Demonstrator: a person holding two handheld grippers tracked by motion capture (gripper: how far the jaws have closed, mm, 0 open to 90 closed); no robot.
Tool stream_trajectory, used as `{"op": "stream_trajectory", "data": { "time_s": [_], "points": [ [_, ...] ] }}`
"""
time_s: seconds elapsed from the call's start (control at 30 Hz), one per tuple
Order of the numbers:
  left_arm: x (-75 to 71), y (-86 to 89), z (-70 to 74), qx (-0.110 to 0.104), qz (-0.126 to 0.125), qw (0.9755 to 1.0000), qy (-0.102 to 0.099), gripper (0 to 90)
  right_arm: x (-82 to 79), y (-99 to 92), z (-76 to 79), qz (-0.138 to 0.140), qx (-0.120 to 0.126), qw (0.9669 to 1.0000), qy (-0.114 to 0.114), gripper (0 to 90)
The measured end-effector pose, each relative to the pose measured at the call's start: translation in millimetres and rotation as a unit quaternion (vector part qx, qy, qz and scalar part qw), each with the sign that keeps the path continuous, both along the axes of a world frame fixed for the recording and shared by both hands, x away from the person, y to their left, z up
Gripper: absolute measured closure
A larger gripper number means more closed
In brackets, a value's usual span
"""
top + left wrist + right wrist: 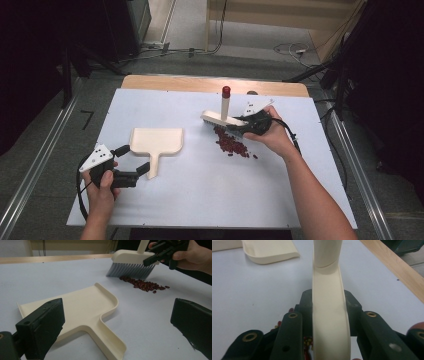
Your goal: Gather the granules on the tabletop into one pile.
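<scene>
A cream brush [220,118] with grey bristles and a red-tipped upright handle stands at the far end of a streak of red beans [232,145]. My right gripper [245,123] is shut on the brush's cream back [329,315], the jaws clamped on either side of it. In the left gripper view the brush [131,261] rests its bristles on the table just behind the beans [145,285]. A cream dustpan [156,141] lies flat at the left. My left gripper [136,159] stands open astride the dustpan's handle [105,336], touching nothing.
The work surface is a white board [200,190] on a wooden table, whose wooden edge [397,267] runs close behind the brush. Cables lie on the floor beyond the table.
</scene>
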State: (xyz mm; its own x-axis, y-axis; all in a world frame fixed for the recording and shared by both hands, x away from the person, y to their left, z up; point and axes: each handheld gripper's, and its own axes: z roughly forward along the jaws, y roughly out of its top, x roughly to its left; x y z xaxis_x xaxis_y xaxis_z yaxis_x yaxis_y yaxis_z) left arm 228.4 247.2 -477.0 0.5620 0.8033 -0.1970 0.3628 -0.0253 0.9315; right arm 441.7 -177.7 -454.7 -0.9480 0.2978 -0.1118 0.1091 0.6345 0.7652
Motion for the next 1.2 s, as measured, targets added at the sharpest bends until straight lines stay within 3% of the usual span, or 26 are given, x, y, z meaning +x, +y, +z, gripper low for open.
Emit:
{"op": "stream_trajectory", "data": {
  "time_s": [0.2,0.57,0.73,0.83,0.9,0.93,1.0,1.1,1.2],
  "points": [
    [0.4,-3.0,0.4,0.003,-0.004,1.0,0.001,0.0,-9.0,-11.3,-0.4,0.012,0.009,0.9999,0.008,65.5],
    [0.4,-2.8,0.6,0.0,-0.007,1.0,-0.001,0.0,-24.0,-20.1,2.3,0.03,0.003,0.9995,0.005,65.5],
    [0.8,-2.9,0.8,0.0,-0.008,1.0,0.0,0.0,-28.8,-21.1,10.4,0.005,0.019,0.9997,-0.011,65.5],
    [0.9,-2.2,1.1,-0.001,-0.008,1.0,-0.001,0.0,-35.4,-18.5,21.3,-0.036,0.042,0.9984,-0.01,65.5],
    [0.9,-1.5,1.3,0.0,-0.007,1.0,-0.001,0.0,-44.1,-11.5,27.3,-0.065,0.057,0.9963,0.003,65.5],
    [0.9,-1.1,1.3,0.0,-0.006,1.0,0.0,0.0,-50.8,-5.7,30.6,-0.084,0.065,0.994,0.025,65.5],
    [1.1,-0.4,1.3,-0.001,-0.005,1.0,0.0,0.0,-67.0,10.0,34.3,-0.122,0.073,0.9889,0.042,65.5],
    [1.3,0.0,1.4,-0.002,-0.005,1.0,-0.002,0.0,-90.9,36.0,30.8,-0.181,0.085,0.9767,0.077,65.5],
    [0.8,0.1,1.6,-0.004,-0.006,1.0,-0.003,0.0,-105.4,57.5,15.5,-0.222,0.103,0.9627,0.114,65.4]
  ]
}}
